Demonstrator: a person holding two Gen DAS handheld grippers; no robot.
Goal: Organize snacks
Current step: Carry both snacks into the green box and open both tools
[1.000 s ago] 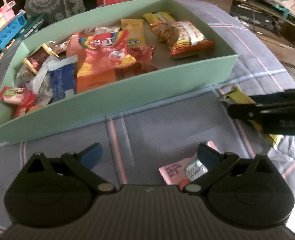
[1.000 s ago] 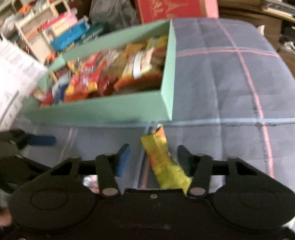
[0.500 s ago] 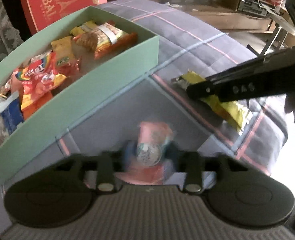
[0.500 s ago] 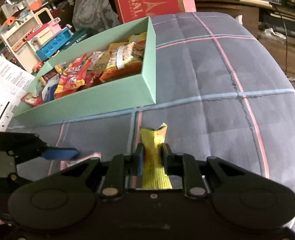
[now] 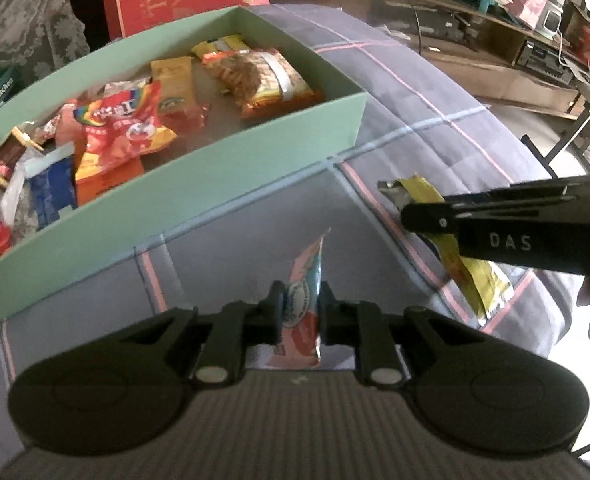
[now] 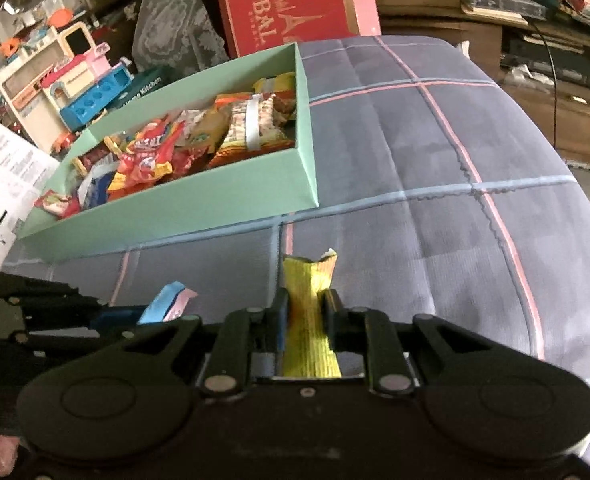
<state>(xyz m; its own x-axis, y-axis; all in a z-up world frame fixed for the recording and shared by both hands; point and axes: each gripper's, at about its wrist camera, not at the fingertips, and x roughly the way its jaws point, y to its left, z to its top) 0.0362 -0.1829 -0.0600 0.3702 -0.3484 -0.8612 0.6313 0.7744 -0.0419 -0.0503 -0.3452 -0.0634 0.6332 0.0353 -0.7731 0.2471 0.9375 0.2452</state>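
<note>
Checked grey cloth [image 6: 435, 168] under crinkled yellow packet [image 6: 309, 308], pink packet [image 5: 305, 304].

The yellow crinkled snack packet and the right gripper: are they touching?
Touching. In the right wrist view the right gripper has its jaws shut on the yellow crinkled snack packet, pinching it on both sides.

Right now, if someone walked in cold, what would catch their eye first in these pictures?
Probably the green box heaped with bright snack packets, sitting on the grey checked cloth. Next, the two grippers in front of it: the left gripper is shut on a pink packet, and the right gripper is shut on a yellow packet. Behind the box stands a big red carton.
</note>
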